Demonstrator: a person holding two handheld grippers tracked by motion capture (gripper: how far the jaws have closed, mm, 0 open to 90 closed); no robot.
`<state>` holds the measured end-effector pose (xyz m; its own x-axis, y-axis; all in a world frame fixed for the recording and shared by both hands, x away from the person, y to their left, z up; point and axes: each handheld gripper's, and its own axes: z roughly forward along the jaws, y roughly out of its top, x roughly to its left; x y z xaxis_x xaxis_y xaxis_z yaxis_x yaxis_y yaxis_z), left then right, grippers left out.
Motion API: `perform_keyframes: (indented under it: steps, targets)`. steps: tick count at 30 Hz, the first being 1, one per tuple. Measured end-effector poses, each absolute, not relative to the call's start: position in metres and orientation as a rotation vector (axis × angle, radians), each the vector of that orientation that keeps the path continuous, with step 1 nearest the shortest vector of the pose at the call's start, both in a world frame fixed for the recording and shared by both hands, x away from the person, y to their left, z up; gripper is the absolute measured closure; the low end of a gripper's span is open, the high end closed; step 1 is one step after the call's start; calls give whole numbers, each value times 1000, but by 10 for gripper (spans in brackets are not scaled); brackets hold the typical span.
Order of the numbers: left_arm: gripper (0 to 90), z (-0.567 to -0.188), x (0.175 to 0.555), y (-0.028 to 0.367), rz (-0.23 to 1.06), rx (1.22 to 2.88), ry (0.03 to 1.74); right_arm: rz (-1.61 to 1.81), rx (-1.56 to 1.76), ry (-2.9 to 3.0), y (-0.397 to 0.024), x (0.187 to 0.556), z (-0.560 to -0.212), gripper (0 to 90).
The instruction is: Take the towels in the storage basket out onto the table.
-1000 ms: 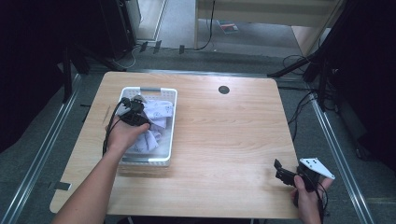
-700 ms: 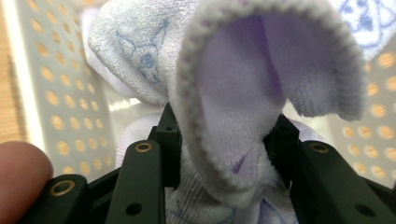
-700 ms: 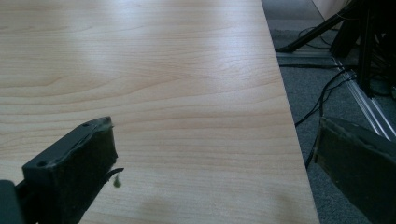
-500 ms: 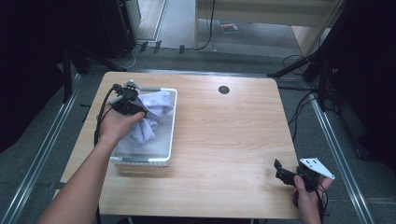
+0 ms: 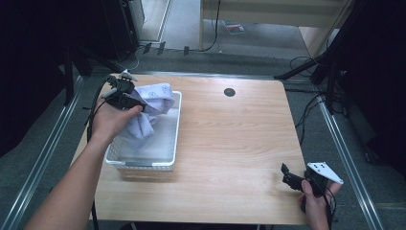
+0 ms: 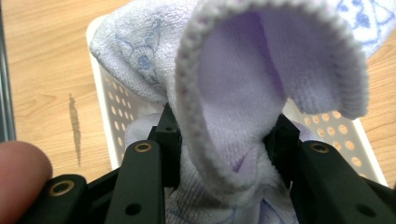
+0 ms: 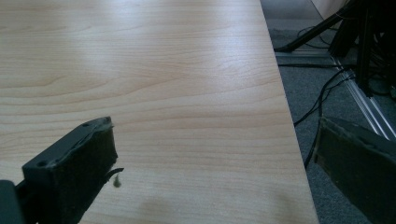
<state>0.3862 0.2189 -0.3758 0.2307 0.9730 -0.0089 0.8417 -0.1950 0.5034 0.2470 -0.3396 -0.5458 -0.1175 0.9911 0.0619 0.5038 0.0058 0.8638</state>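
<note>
Lavender terry towel (image 5: 149,108) pinched in the left gripper (image 5: 125,98) above the white perforated basket (image 5: 173,143).

The left gripper's jaws were pressed onto a bunched fold of the towel, whose hemmed edge curled over between them in the left gripper view (image 6: 233,93); in the high view the cloth hung from about ten o'clock on the wooden table (image 5: 239,143), its lower part draping into the basket's far half. The right gripper (image 5: 293,179) sat well apart at roughly four o'clock near the table's front right corner, jaws spread wide with nothing but bare tabletop (image 7: 187,93) between them.
</note>
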Motion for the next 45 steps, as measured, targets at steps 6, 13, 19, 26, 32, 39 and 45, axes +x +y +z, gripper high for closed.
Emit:
perform_keyframes:
  steps: [6, 13, 19, 26, 32, 39, 45]
  targets:
    - [591, -365, 385, 220, 442, 2096, 1660, 1033, 1549, 1681, -340, 247, -546, 0]
    - [590, -357, 387, 216, 440, 2105, 1649, 1033, 1546, 1682, -340, 247, -546, 0]
    - [590, -348, 388, 211, 439, 2114, 1634, 1033, 1550, 1682, -340, 247, -546, 0]
    - [588, -333, 389, 205, 457, 2119, 1615, 1036, 1552, 1682, -340, 247, -546, 0]
    - [587, -321, 390, 200, 473, 2114, 1600, 1037, 1552, 1682, -340, 247, -546, 0]
    - [585, -312, 390, 198, 479, 2116, 1597, 1039, 1555, 1682, -340, 247, -546, 0]
    - [585, -307, 391, 197, 481, 2118, 1584, 1038, 1555, 1681, -340, 247, -546, 0]
